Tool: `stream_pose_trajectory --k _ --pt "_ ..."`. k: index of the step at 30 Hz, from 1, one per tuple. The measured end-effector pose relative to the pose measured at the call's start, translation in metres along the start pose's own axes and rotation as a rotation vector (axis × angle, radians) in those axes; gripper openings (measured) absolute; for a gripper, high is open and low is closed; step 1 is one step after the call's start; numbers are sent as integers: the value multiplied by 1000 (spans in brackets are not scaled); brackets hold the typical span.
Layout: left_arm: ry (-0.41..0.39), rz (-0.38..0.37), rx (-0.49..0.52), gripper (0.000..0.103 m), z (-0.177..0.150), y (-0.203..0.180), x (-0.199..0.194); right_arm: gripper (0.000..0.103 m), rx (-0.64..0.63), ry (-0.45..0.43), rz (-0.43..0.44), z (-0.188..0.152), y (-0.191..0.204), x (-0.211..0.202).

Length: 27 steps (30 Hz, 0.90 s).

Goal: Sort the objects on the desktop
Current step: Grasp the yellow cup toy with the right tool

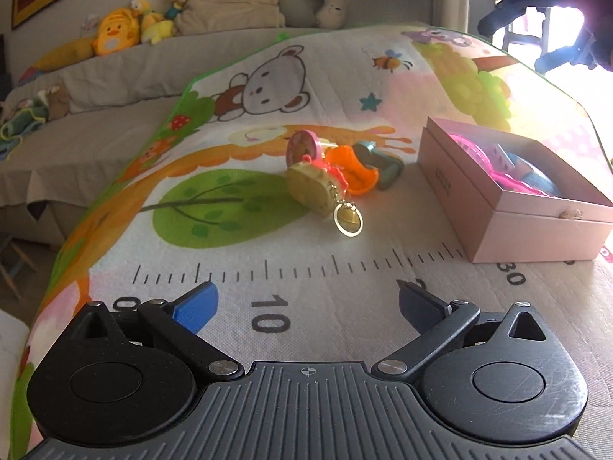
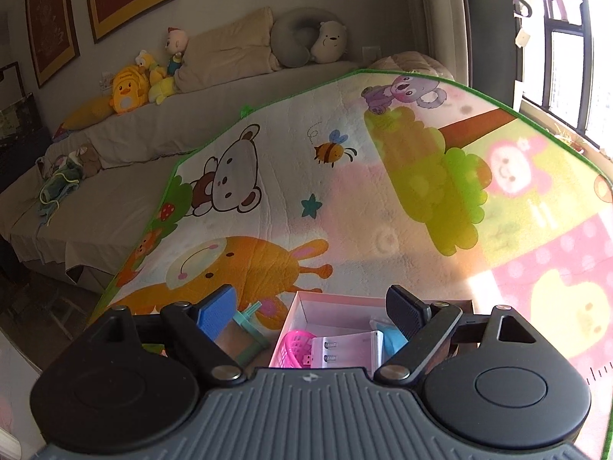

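A pink box (image 1: pixel 509 211) stands open on the cartoon mat at the right, with a pink basket (image 1: pixel 475 153) and a blue item inside. Left of it lie a yellowish keychain toy (image 1: pixel 312 188) with a gold ring (image 1: pixel 348 220), a pink round toy (image 1: pixel 302 147), an orange cup-shaped piece (image 1: pixel 354 170) and a teal piece (image 1: pixel 379 161). My left gripper (image 1: pixel 306 299) is open and empty, low over the ruler marks in front of the toys. My right gripper (image 2: pixel 310 310) is open and empty above the box (image 2: pixel 302 306), where the pink basket (image 2: pixel 293 349), a white item (image 2: pixel 345 349) and a blue item (image 2: pixel 392 339) lie.
The mat (image 1: pixel 268 237) covers the table. A teal frame (image 2: pixel 249 337) lies just left of the box in the right wrist view. A grey sofa (image 1: pixel 95 122) with plush toys (image 1: pixel 115 32) and pillows runs behind at the left. A window (image 2: pixel 567 38) is at the right.
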<state>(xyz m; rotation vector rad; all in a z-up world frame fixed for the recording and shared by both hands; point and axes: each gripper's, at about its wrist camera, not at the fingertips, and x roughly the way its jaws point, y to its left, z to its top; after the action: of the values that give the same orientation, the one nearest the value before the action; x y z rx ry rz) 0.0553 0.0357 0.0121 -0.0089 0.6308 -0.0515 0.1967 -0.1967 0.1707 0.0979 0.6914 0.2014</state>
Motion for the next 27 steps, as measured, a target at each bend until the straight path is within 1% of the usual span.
stream_pose_trajectory --k 2,5,7,9,11,13,14,15,16,18,20,22,25,27 --pt "14 -4 -2 103 -2 1 4 86 -7 54 33 -4 19 19" --pt "4 -27 -41 103 -3 7 3 86 -43 123 58 -8 50 54" --pt "9 -39 -69 103 -4 11 4 86 -69 162 62 -11 71 80" --pt "14 -46 -92 103 -3 15 6 82 -64 193 87 -11 86 105" --pt "25 -61 -118 103 -4 19 8 82 -63 214 114 -11 101 127" --pt "28 -66 -134 103 -4 21 8 88 -142 228 120 -14 121 142" --pt "30 -66 -135 103 -4 21 8 96 -195 229 108 -17 131 149" --pt "30 -66 -134 103 -4 21 8 100 -241 228 90 -20 139 155" --pt "28 -66 -134 103 -4 21 7 100 -288 232 73 -22 145 162" --pt "27 -69 -142 103 -4 22 7 100 -324 230 40 -22 147 175" --pt "28 -74 -159 103 -5 25 7 100 -314 251 -6 -18 137 192" --pt "26 -73 -167 103 -5 26 7 101 -257 296 -13 -11 122 207" --pt "25 -69 -174 103 -5 27 7 99 -136 379 26 -9 101 223" --pt "24 -69 -172 103 -5 28 7 78 -118 411 56 -10 100 224"
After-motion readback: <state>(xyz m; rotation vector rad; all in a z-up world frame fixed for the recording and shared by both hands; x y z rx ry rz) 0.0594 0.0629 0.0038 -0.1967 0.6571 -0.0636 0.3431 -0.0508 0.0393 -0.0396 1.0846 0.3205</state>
